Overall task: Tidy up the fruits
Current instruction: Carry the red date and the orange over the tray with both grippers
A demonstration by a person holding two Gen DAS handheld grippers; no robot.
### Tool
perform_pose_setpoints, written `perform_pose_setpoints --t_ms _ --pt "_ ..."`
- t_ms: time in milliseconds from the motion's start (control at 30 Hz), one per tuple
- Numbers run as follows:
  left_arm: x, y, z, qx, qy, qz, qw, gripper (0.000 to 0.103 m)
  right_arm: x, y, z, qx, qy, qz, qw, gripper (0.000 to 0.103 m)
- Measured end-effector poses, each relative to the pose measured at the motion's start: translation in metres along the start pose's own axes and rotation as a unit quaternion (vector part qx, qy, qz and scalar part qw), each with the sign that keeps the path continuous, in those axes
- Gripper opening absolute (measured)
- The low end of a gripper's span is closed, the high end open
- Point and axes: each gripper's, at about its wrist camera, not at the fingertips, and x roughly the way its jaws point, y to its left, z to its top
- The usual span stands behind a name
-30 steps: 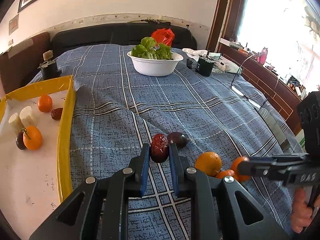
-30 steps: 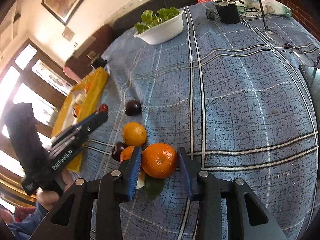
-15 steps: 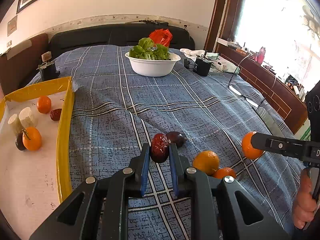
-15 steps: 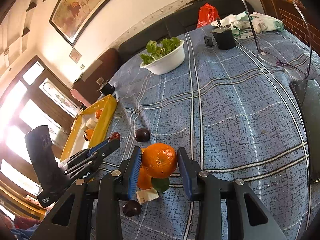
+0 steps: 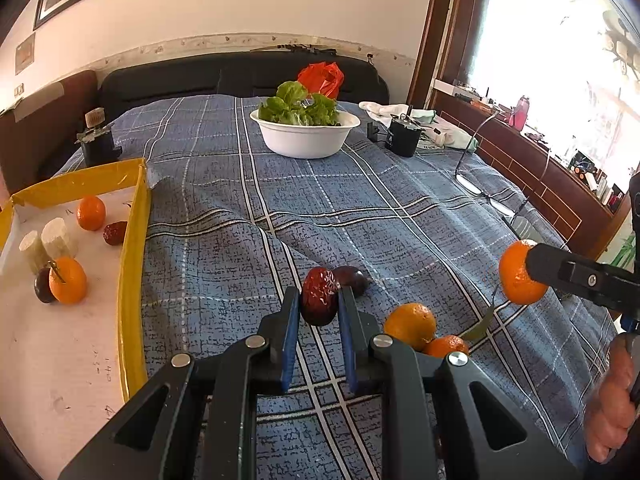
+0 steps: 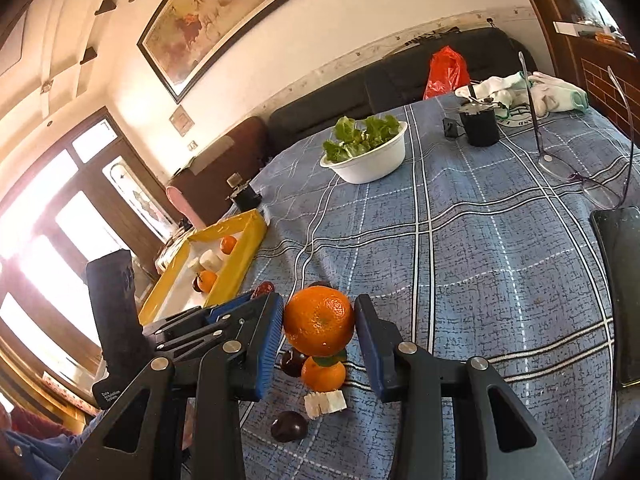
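Observation:
My left gripper (image 5: 319, 306) is shut on a wrinkled red date (image 5: 319, 301), held just above the blue plaid cloth (image 5: 360, 200). A dark plum (image 5: 354, 279) lies right behind it. My right gripper (image 6: 319, 322) is shut on an orange mandarin (image 6: 319, 320) and holds it lifted off the cloth; the left wrist view shows that mandarin (image 5: 520, 274) at the right. Below it remain two mandarins (image 5: 410, 325), two dark plums (image 6: 289, 426) and a white cube (image 6: 325, 402). The yellow-rimmed tray (image 5: 134, 260) on the left holds two mandarins, a date, a plum and two white pieces.
A white bowl of lettuce (image 5: 306, 134) stands at the far middle of the cloth. A black pot (image 5: 404, 139), white cloths and glasses (image 6: 576, 168) lie at the far right, a dark phone (image 6: 618, 292) at the right edge. A small black device (image 5: 96, 142) sits behind the tray.
My right gripper has lifted the mandarin up off the pile and tilted upward, so more of the room shows. The left gripper with the date has stayed put.

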Motion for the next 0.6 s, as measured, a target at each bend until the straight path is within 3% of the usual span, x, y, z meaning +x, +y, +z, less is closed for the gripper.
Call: perform_pose_setpoints --t_ms 467,600 --pt "-0.029 0.011 -0.005 -0.038 -0.012 -0.013 0.9991 0.018 0.006 -0.005 -0.002 -0.005 0.006 -0.020 1.000 0.041" --pt "-0.043 0.021 -0.007 -0.050 -0.020 -0.010 0.9985 0.018 0.013 -0.010 -0.003 0.008 0.021 -0.006 1.000 0.041"
